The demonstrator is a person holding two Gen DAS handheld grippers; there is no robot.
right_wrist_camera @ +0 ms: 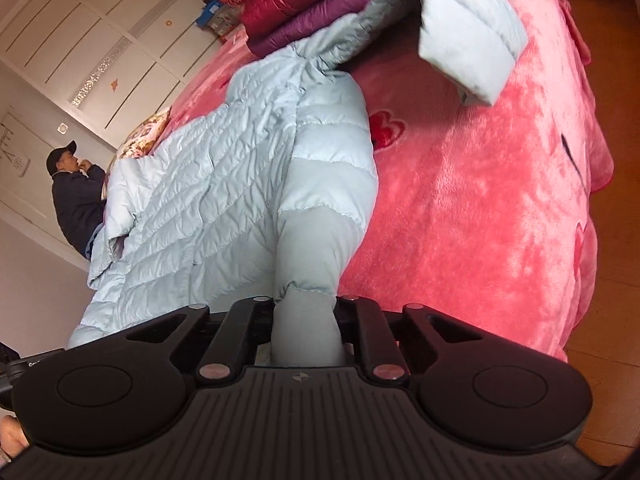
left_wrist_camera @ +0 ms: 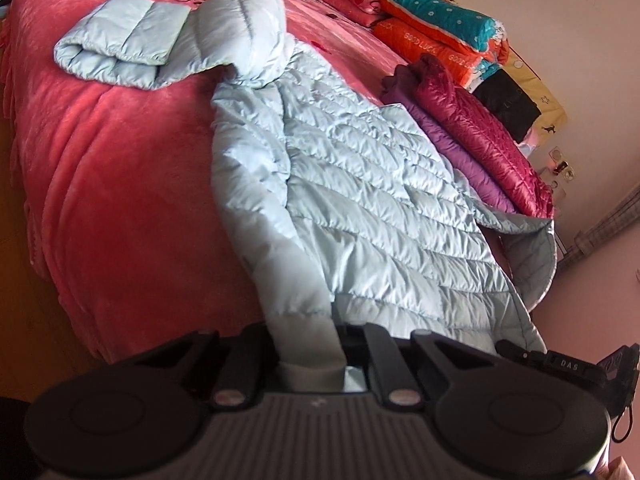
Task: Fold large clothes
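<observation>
On the pink bedspread (left_wrist_camera: 120,168) lies the pale blue puffer jacket (left_wrist_camera: 360,208), spread flat, hem overhanging the near bed edge. Left gripper (left_wrist_camera: 310,360) clamped on one sleeve cuff; right gripper (right_wrist_camera: 306,332) clamped on the other. Folded jackets (left_wrist_camera: 480,132) crowd the right side; bare bedspread left.

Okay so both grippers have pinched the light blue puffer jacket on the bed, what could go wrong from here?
1. The left gripper and right gripper each pinch only a narrow bit of the slippery light blue jacket; it may slide out when lifted.
2. The jacket's far edge lies against the purple and red folded coats; pulling could drag them.
3. The bulky hood may flop and spoil the fold.
</observation>
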